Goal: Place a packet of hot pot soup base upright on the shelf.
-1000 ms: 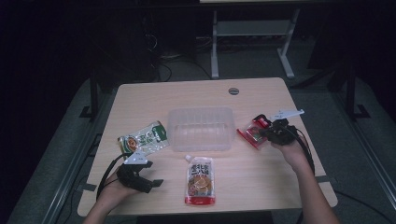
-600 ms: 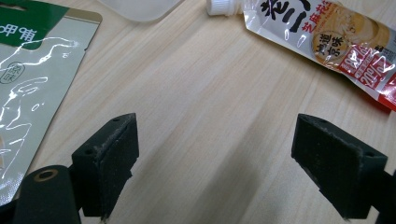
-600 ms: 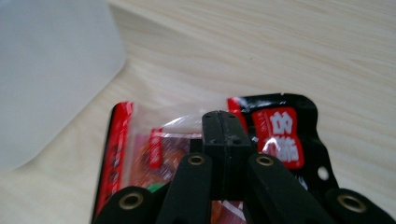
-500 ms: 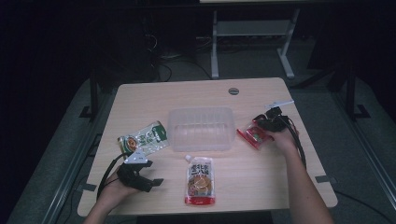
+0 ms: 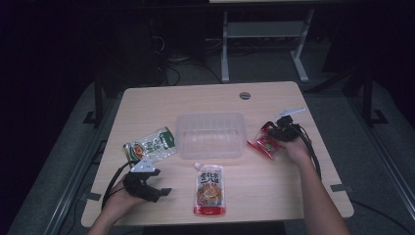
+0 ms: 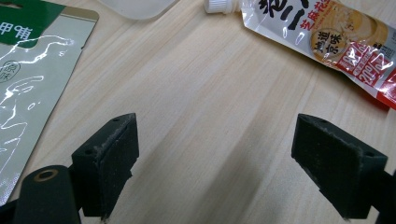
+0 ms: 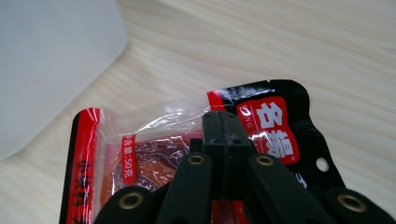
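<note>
Since a second ago my right gripper (image 5: 274,137) has slid toward the clear plastic tray (image 5: 211,135) mid-surface (image 5: 293,191); its jaws meet over the red-and-black snack packet (image 7: 154,140), which lies right of that tray. My left gripper (image 5: 155,188) rests wide open beside the green foil pouch (image 5: 151,145).

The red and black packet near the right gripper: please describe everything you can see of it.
The red and black packet is a flat, glossy plastic pouch with a clear window showing reddish contents, white characters on a red label, and a small hang hole. It lies on the wooden table, right of the clear container. The right gripper, jaws shut, is over it.
</note>
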Tool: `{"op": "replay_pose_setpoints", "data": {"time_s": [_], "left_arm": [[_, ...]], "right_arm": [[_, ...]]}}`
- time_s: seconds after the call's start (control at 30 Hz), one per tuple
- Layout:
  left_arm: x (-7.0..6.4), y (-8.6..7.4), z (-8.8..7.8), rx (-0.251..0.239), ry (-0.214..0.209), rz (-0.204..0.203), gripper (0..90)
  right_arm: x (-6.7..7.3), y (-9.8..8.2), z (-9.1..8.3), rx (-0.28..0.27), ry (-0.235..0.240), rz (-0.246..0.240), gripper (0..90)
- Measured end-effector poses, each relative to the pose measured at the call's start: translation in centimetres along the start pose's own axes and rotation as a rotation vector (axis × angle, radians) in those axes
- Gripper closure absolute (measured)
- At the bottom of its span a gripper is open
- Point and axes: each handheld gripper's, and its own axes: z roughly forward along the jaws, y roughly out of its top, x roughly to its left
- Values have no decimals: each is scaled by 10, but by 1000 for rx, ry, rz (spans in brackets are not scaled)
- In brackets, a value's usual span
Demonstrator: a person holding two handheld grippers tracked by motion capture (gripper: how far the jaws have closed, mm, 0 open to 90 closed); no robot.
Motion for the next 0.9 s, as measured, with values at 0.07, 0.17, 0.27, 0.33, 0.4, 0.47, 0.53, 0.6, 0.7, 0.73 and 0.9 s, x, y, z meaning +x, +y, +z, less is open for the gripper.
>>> {"op": "replay_pose_setpoints", "data": {"time_s": [0.07, 0.17, 0.27, 0.33, 0.4, 0.47, 0.53, 0.6, 0.7, 0.73, 0.9], "left_arm": [[0, 0, 0, 2, -1, -4, 145], [0, 0, 1, 2, -1, -8, 145], [0, 0, 0, 2, 1, 0, 145], [0, 0, 0, -3, 0, -4, 145], [0, 0, 0, -2, 0, -1, 145], [0, 0, -1, 3, 1, 8, 145], [0, 0, 0, 5, 2, 10, 145], [0, 0, 0, 4, -1, 9, 145], [-1, 1, 0, 10, -1, 21, 145], [-1, 1, 0, 10, -2, 25, 145], [-2, 1, 0, 11, -5, 34, 144]], "right_arm": [[3, -1, -1, 2, 11, -11, 900], [10, -2, -3, 24, 20, -42, 900], [19, -4, -7, 48, 33, -74, 900], [21, -5, -8, 52, 36, -81, 900], [26, -7, -10, 55, 38, -93, 900], [30, -11, -13, 60, 48, -92, 900], [34, -13, -16, 73, 47, -99, 900], [35, -14, -17, 75, 47, -103, 900], [39, -21, -22, 67, 70, -99, 900], [40, -23, -23, 72, 72, -96, 900], [48, -34, -34, 85, 82, -99, 900]]}}
